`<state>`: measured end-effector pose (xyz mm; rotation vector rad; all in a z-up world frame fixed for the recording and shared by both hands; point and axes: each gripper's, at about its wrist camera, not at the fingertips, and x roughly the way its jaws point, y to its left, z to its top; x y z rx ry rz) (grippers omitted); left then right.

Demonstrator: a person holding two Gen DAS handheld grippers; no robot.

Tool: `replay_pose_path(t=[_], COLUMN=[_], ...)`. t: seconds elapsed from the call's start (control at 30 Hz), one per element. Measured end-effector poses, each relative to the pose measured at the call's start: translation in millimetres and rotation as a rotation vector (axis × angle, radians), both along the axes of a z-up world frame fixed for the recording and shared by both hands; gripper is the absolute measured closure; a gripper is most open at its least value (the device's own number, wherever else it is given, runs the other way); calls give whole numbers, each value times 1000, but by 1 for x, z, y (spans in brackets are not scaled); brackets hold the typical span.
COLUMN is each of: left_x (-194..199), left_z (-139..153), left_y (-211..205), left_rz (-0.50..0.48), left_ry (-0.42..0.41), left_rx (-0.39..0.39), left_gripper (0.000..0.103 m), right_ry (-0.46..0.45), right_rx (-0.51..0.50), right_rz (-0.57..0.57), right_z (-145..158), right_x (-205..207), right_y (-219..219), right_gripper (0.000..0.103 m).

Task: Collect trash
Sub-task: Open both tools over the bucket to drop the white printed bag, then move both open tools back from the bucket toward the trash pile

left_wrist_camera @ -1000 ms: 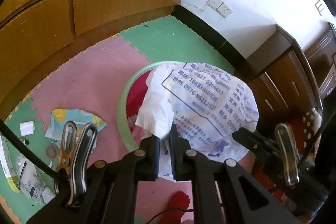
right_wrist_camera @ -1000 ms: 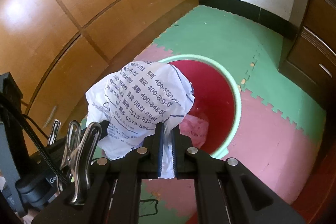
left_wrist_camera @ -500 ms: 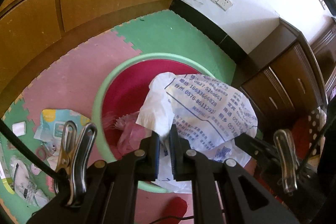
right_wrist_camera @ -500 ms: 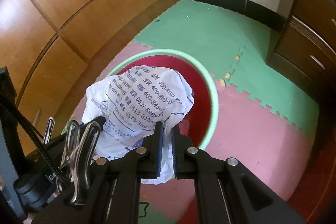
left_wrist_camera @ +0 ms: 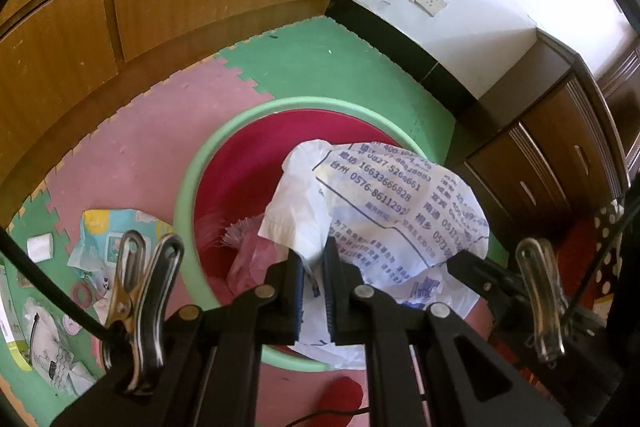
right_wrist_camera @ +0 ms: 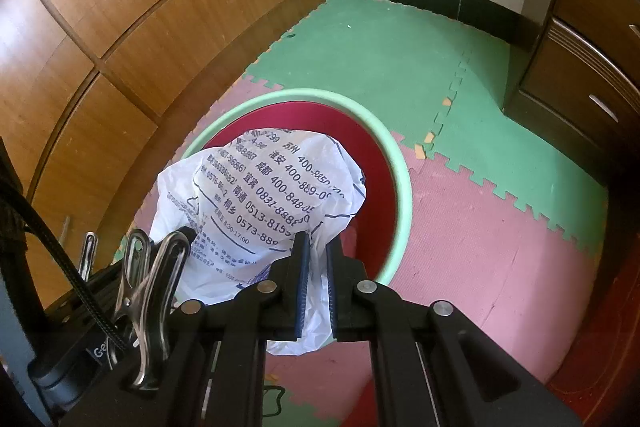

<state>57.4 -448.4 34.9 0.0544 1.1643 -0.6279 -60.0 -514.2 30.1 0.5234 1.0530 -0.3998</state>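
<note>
1. while both point steeply down, the left gripper (left_wrist_camera: pixel 316 259) and right gripper (right_wrist_camera: pixel 317 255) each pinch the white printed plastic bag (left_wrist_camera: pixel 384 211).
2. the bag hangs over the near side of the red basin with a green rim (right_wrist_camera: pixel 400 187).

A white plastic bag (left_wrist_camera: pixel 384 211) printed with dark blue text and numbers is pinched between black fingers (left_wrist_camera: pixel 286 267) lined with blue pads. Beyond the fingertips, a basin (right_wrist_camera: pixel 402 195) with a pale green rim and deep red interior is seen on pink and green interlocking floor mats (right_wrist_camera: pixel 500 227).
</note>
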Motion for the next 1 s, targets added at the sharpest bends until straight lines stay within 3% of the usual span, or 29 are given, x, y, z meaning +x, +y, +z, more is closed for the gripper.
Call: replay_pose_path(t=[0.33, 0.8, 1.0], left_x=[0, 3, 2], left_z=[-3, -5, -4], left_y=[-3, -2, -2], left_rz=[1, 29, 30], left_ry=[-1, 5, 3], left_rx=[11, 32, 39], left_gripper=[95, 83, 83], right_ry=[18, 16, 18], right_rx=[-4, -21, -22], right_rz=[-31, -39, -35], right_z=[-1, 0, -1], right_x=[-1, -1, -1], right_y=[-4, -5, -5], right_gripper=[91, 83, 82])
